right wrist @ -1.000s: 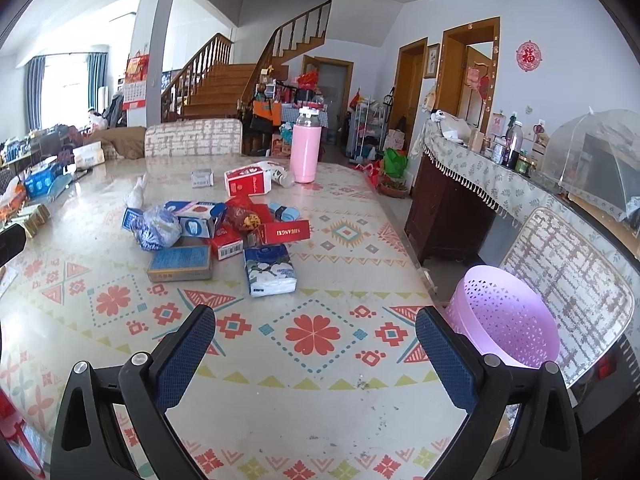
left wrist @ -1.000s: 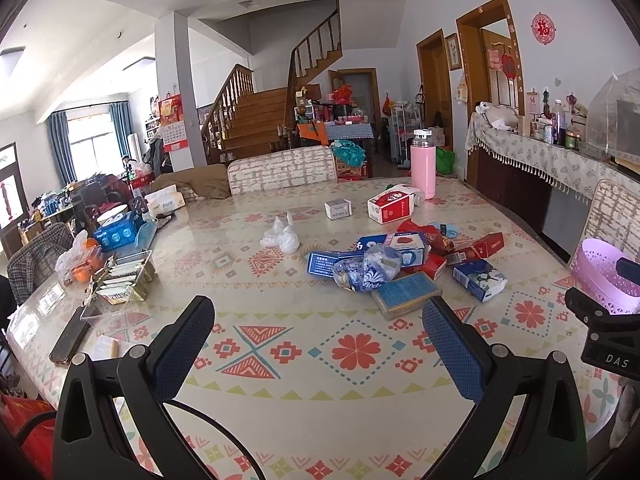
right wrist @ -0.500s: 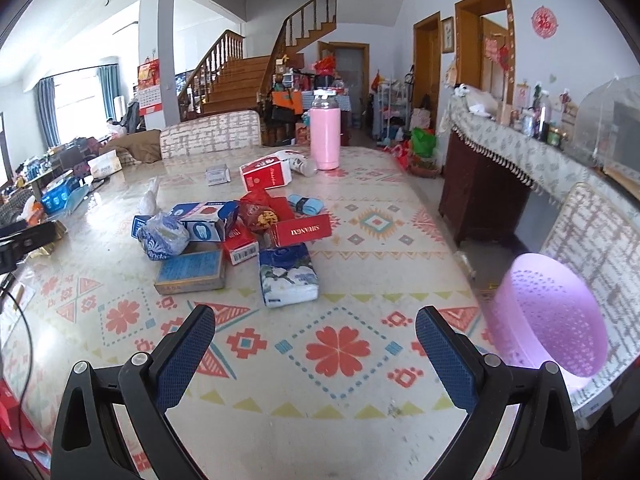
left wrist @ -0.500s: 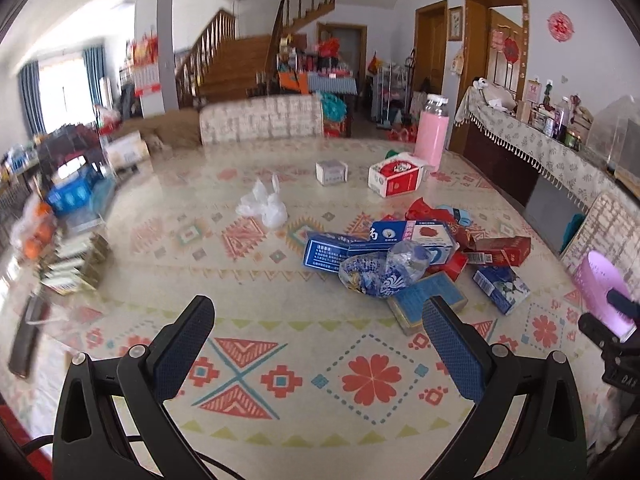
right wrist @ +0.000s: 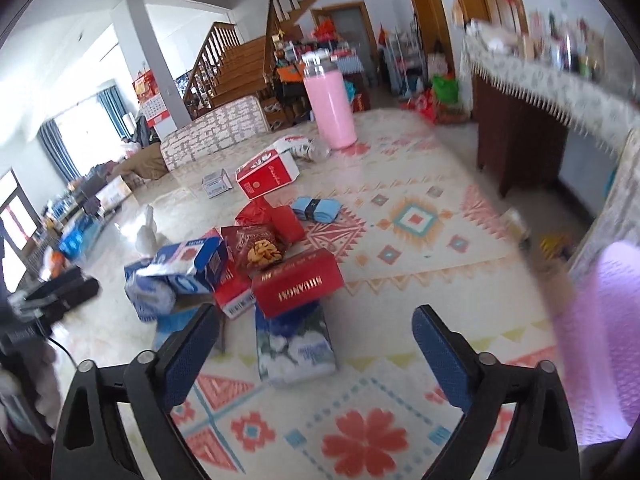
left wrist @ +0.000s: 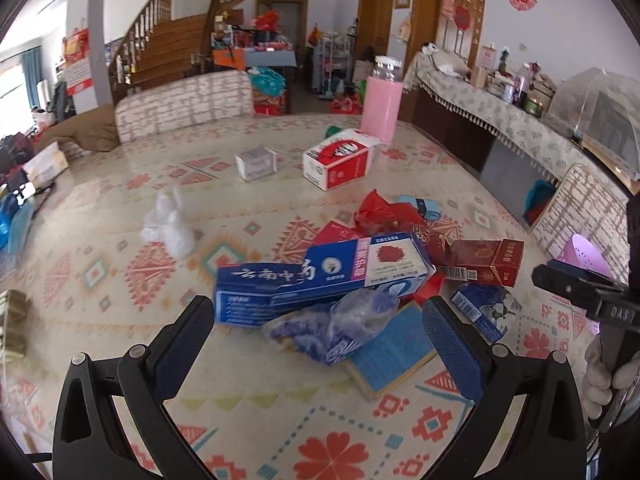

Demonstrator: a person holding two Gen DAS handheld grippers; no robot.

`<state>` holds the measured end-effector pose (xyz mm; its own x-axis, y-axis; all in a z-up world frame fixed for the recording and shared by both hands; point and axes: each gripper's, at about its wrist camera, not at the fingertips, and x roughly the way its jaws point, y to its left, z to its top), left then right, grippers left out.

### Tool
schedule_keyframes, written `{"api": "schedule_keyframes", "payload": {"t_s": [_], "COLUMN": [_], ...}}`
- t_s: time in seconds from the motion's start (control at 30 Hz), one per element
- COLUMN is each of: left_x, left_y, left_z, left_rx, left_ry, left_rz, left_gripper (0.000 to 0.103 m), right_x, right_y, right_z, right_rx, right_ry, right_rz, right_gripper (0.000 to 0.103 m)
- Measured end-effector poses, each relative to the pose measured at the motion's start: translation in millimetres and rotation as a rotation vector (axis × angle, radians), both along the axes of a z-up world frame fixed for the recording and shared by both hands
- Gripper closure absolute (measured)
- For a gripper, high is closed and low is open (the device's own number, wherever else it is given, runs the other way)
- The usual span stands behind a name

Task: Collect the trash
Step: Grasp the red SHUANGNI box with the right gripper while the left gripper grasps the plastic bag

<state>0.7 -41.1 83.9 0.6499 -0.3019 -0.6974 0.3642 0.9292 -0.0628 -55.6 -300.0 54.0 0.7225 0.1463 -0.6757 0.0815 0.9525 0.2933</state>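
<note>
Plainly, the left gripper [left wrist: 318, 322] stood wide, its 2 pads clear of the crumpled blue bag [left wrist: 340, 326] lying between them, gripping nothing. The right gripper [right wrist: 316, 330] was closing but still wide, with the tissue pack [right wrist: 294, 346] between its fingers, untouched. The pink basket [right wrist: 600, 332] was blurred and cut by the frame edge. The trash lay heaped mid-table [left wrist: 120, 280]; the long blue box [left wrist: 316, 276] lay flat, its long axis crosswise in the left view.

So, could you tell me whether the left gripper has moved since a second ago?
Yes. The left gripper has closed in on the trash pile: the crumpled blue bag now lies between its open fingers.
</note>
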Motion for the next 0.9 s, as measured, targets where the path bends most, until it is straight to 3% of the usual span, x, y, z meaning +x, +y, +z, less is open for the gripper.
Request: {"api": "schedule_keyframes", "payload": {"t_s": [0.13, 0.27, 0.3, 0.37, 0.4, 0.43, 0.53, 0.63, 0.9], "left_x": [6.9, 4.8, 4.0, 2.8, 2.3, 3.2, -3.4, -13.9, -48.7], "left_y": [-19.2, -33.3, -35.1, -36.5, -35.9, -35.5, -29.4, -25.0, -23.9], "left_z": [-15.6, -30.6, -31.8, -33.1, -32.6, -32.9, -27.1, -20.1, 11.1], "left_rx": [0.065, 0.120, 0.123, 0.135, 0.129, 0.118, 0.092, 0.068, -0.001], "left_ry": [0.010, 0.027, 0.028, 0.033, 0.045, 0.058, 0.061, 0.059, -0.002], "left_rz": [-0.074, -0.124, -0.126, -0.107, -0.104, -0.102, -0.079, -0.066, -0.074], "left_gripper": [0.000, 0.001, 0.008, 0.036, 0.061, 0.072, 0.090, 0.102, 0.103], "right_x": [27.2, 44.4, 47.6, 52.5, 53.2, 53.4, 48.6, 40.0, 4.4], "right_y": [-9.8, -10.9, -10.7, -9.2, -8.7, -7.5, -6.0, -4.9, -7.0], "right_z": [-17.8, -26.6, -28.4, -30.9, -30.9, -31.0, -28.8, -24.9, -2.5], "right_rx": [0.134, 0.201, 0.213, 0.231, 0.238, 0.247, 0.268, 0.255, 0.216], "right_ry": [0.068, 0.105, 0.110, 0.118, 0.120, 0.122, 0.110, 0.086, 0.001], "right_rz": [0.007, 0.024, 0.027, 0.040, 0.046, 0.056, 0.069, 0.071, 0.086], "right_gripper": [0.018, 0.025, 0.029, 0.042, 0.055, 0.064, 0.076, 0.077, 0.077]}}
